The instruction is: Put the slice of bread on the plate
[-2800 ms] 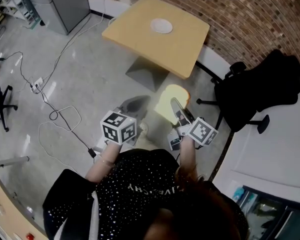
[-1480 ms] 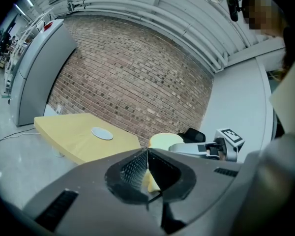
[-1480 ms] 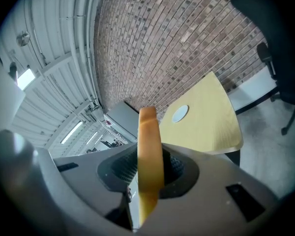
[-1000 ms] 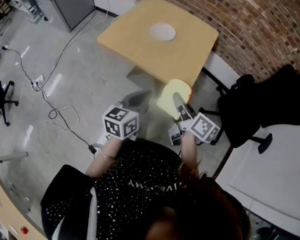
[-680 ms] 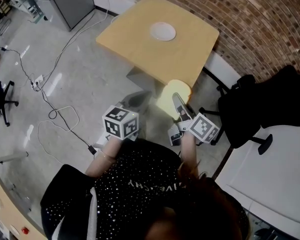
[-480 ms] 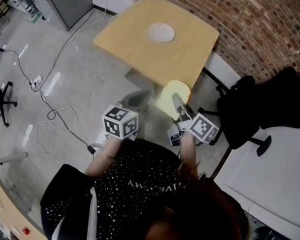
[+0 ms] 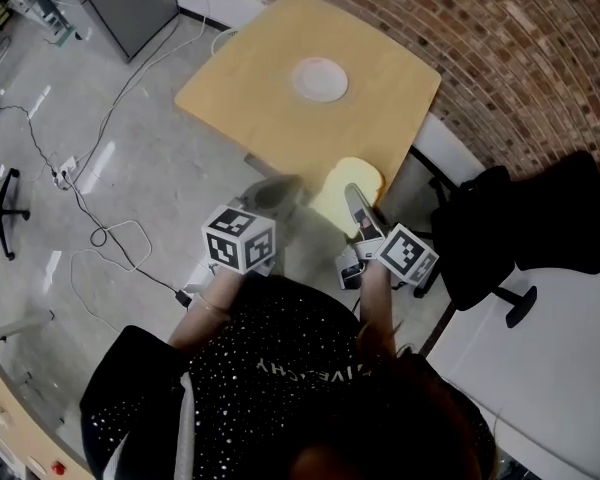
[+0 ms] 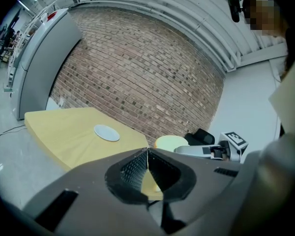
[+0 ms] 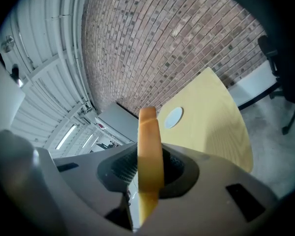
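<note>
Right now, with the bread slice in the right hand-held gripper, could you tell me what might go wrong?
The right hand-held gripper pinches the bread slice by one end, the rest sticking out unsupported; it could sag, tear or slip out.
The plate sits well in from the table edge; an early release would miss it.
</note>
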